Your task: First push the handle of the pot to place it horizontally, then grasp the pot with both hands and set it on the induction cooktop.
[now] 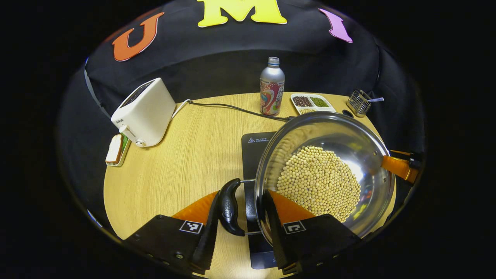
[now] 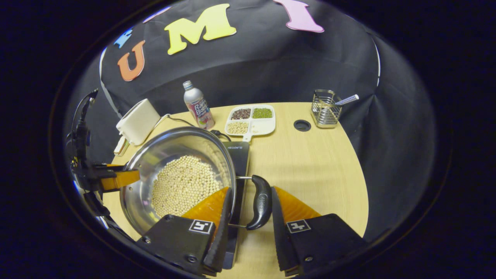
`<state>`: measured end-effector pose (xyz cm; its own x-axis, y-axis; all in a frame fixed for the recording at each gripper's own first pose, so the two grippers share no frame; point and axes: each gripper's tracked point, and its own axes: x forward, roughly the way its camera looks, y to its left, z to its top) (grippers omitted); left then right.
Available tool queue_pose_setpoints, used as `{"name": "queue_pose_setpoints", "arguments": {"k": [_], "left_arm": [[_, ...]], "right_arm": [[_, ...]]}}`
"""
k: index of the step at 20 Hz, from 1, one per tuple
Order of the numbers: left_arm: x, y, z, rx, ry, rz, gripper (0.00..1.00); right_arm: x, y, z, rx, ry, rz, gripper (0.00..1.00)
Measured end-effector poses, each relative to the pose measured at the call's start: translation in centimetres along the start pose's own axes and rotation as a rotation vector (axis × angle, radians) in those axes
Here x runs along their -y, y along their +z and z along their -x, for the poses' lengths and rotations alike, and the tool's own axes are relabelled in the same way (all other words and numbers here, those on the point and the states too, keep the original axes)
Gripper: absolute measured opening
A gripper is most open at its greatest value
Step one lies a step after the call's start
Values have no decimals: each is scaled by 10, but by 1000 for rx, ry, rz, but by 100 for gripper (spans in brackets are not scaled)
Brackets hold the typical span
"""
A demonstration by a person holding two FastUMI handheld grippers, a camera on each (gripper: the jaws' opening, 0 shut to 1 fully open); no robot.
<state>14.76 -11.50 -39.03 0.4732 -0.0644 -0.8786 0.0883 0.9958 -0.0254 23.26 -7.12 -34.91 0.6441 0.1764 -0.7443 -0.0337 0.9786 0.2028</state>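
A steel pot (image 1: 348,131) (image 2: 166,147) filled with soybeans (image 1: 317,182) (image 2: 182,186) is over the black induction cooktop (image 1: 255,143) (image 2: 238,155); I cannot tell whether it rests on it. My left gripper (image 1: 240,221) clamps one black side handle (image 1: 229,209), one finger outside the handle and the other inside the pot rim. My right gripper (image 2: 250,217) grips the opposite handle (image 2: 261,201) the same way. Each gripper also shows across the pot in the other's view: the right gripper (image 1: 401,166) and the left gripper (image 2: 116,178).
On the round wooden table (image 1: 186,162) stand a white toaster (image 1: 145,112) with bread (image 1: 115,149) beside it, a drink bottle (image 1: 272,87), a divided dish of grains (image 2: 252,120) and a wire holder (image 2: 325,102). The cooktop's cable (image 1: 232,108) runs behind it.
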Motion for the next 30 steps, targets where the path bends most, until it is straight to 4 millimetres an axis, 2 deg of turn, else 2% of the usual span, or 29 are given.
{"name": "queue_pose_setpoints", "arguments": {"k": [1, 2, 3, 4, 5, 6, 7, 8, 9, 10, 11, 13, 16, 20, 24, 30], "left_arm": [[1, 0, 1, 2, -1, 3, 70], [0, 1, 0, 7, -5, 2, 61], [1, 0, 0, 8, -10, -2, 61], [-1, 0, 1, 15, -8, -13, 73], [-4, 3, 6, 39, 4, -25, 65], [-8, 8, 10, 77, 28, -41, 63], [-11, 11, 15, 113, 42, -52, 90], [-13, 11, 20, 135, 51, -56, 98], [-12, 10, 25, 158, 58, -57, 97], [-12, 9, 30, 174, 61, -56, 100], [-12, 7, 34, 185, 59, -53, 97], [-12, 1, 40, 189, 56, -42, 97], [-13, 4, 55, 237, 51, -29, 97], [-14, 11, 82, 294, 43, -47, 97], [-20, 24, 122, 386, 37, -64, 97], [-36, 51, 201, 557, 8, -44, 97]], "right_arm": [[1, 1, 0, 0, -1, 3, 55], [0, 1, 1, 6, 0, -4, 56], [1, 2, 0, 14, -4, -6, 58], [4, 1, 2, 21, -14, -5, 60], [2, 3, 4, 49, -3, -6, 70], [2, 6, 10, 76, -14, 1, 72], [3, 7, 14, 102, -26, 9, 65], [2, 9, 20, 124, -25, 22, 68], [1, 10, 23, 137, -29, 32, 79], [1, 8, 26, 138, -32, 41, 83], [0, 7, 29, 145, -33, 39, 83], [0, 4, 35, 148, -42, 34, 82], [-7, 7, 50, 176, -43, 42, 82], [-23, 21, 83, 258, -58, 93, 82], [-50, 36, 121, 345, -69, 158, 82], [-100, 63, 188, 489, -72, 200, 82]]}}
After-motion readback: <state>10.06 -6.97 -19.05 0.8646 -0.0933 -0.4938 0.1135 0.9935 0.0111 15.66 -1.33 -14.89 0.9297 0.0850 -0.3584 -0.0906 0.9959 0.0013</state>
